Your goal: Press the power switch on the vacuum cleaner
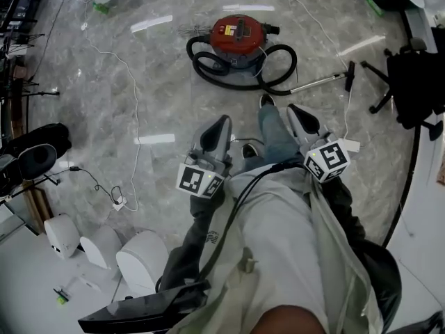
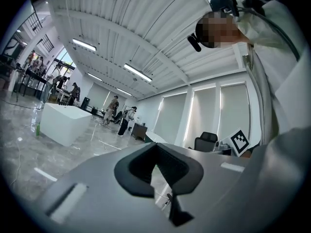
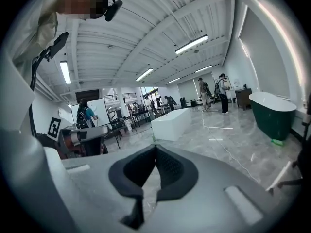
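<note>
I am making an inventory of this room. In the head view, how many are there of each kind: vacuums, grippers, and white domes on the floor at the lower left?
Vacuum: 1
Grippers: 2
White domes: 3
Total: 6

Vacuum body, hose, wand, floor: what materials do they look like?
Vacuum body: red, smooth, slight sheen; probably moulded plastic.
Hose: matte black, lying in loose coils; flexible plastic or rubber.
Wand: straight, bright silver tube; likely metal.
Floor: grey, veined, mirrors the ceiling lights; polished marble or marble-look tile, cannot tell which.
</note>
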{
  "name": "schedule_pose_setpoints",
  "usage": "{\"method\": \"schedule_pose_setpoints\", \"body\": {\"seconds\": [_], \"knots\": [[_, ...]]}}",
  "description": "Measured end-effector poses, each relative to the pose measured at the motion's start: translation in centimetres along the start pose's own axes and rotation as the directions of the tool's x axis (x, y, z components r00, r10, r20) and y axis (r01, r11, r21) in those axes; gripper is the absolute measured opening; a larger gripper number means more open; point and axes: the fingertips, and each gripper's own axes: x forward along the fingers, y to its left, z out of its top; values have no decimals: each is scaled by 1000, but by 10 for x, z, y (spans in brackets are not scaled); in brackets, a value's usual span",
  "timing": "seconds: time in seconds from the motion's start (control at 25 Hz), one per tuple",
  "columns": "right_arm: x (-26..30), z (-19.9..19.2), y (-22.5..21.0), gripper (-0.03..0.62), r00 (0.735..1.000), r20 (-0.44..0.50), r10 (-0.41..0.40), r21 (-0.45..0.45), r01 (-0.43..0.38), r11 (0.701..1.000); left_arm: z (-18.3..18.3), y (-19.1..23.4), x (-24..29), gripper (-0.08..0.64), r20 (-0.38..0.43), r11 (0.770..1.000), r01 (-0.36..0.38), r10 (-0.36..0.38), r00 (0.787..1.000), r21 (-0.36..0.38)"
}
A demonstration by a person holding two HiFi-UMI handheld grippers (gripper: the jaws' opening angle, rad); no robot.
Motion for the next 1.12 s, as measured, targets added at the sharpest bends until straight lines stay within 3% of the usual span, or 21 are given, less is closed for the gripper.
{"method": "schedule_pose_setpoints", "body": {"seconds": [0.36,0.52,0.72,0.88,1.12], "knots": [[89,51,-90,2,991,-61,117,-18,-118,993,36,61,110,6,32,991,-130,131,991,-11],[118,65,-115,2,983,-88,160,-46,-165,985,40,81,129,6,32,981,-191,192,981,-33],[144,70,-125,2,981,-108,160,-36,-165,986,35,110,139,6,14,970,-233,234,972,-76],[165,60,-125,2,978,-149,147,-17,-152,988,11,147,161,6,-76,974,-216,211,975,-69],[198,34,-131,2,973,-226,38,36,-31,999,-56,226,210,6,-264,991,-130,114,958,-44]]}}
